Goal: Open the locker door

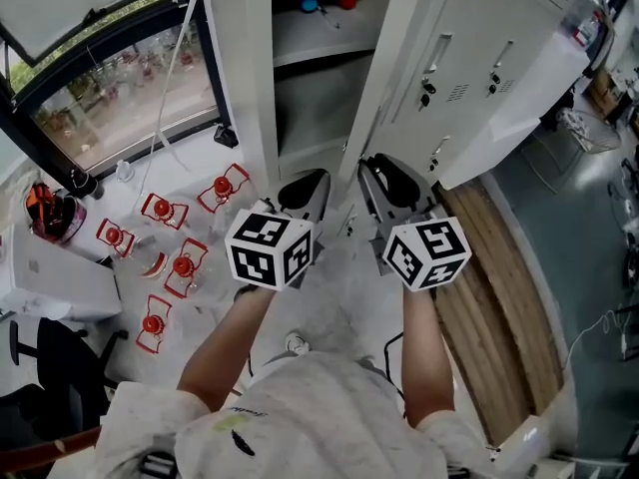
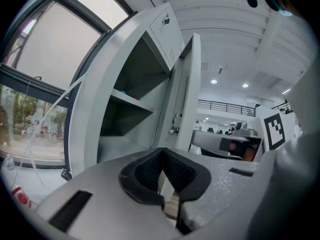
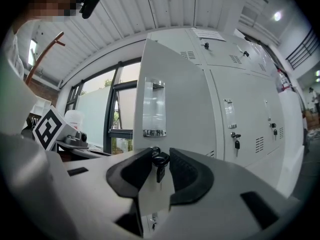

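Two grippers are level in front of the locker (image 1: pixel 243 78), whose door (image 3: pixel 177 101) already stands swung well out. In the head view the door runs as a narrow white strip up the middle, with the bare shelf (image 2: pixel 131 100) showing to its left.

The right gripper (image 3: pixel 160 155) faces the door's outer side. A black key (image 3: pixel 160 163) hangs from the lock right between its jaws. The pads sit close against the key's head on both sides, so I read this as a grip on the key. The left gripper (image 2: pixel 161 153) has its pads meeting at the tips with nothing between them. It points at the door's thin edge in the centre of its view, near it but not touching.

The opening looks largely done, and the risks come from how the door is held. A key is a poor handle. A sideways pull could bend it, draw it out of the lock or let it slip from the pads, leaving the door to drift. Pushing the door further toward the right of the frame could knock it against the neighbouring lockers (image 3: pixel 250 104). The left gripper, so near the edge, could also bump the door if it advances.
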Demonstrator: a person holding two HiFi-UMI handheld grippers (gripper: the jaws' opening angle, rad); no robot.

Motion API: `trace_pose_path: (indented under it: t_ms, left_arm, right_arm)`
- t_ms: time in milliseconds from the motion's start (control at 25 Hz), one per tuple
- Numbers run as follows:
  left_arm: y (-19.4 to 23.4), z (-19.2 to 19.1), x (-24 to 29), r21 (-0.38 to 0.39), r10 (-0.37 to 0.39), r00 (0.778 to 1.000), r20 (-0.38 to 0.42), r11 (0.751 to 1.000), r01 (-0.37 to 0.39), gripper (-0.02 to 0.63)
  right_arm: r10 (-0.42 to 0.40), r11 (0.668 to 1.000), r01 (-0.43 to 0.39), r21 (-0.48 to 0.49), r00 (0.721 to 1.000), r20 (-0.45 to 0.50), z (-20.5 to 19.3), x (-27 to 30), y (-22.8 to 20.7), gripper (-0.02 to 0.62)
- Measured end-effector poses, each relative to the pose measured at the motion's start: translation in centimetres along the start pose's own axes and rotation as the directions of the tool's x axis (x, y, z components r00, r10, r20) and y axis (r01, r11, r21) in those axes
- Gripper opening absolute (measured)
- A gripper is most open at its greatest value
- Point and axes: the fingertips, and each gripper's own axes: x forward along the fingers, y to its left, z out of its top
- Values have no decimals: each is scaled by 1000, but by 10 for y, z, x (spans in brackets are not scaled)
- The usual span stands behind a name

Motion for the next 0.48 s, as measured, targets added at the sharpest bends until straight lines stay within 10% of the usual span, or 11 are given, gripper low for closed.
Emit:
trace_pose_path:
  t_ms: [480]
  left_arm:
    - [-40,-9,21,42,-33,999,-28,999,34,5]
  right_arm:
    - [15,1000,-15,8,1000,18,-1,-34,-29,106]
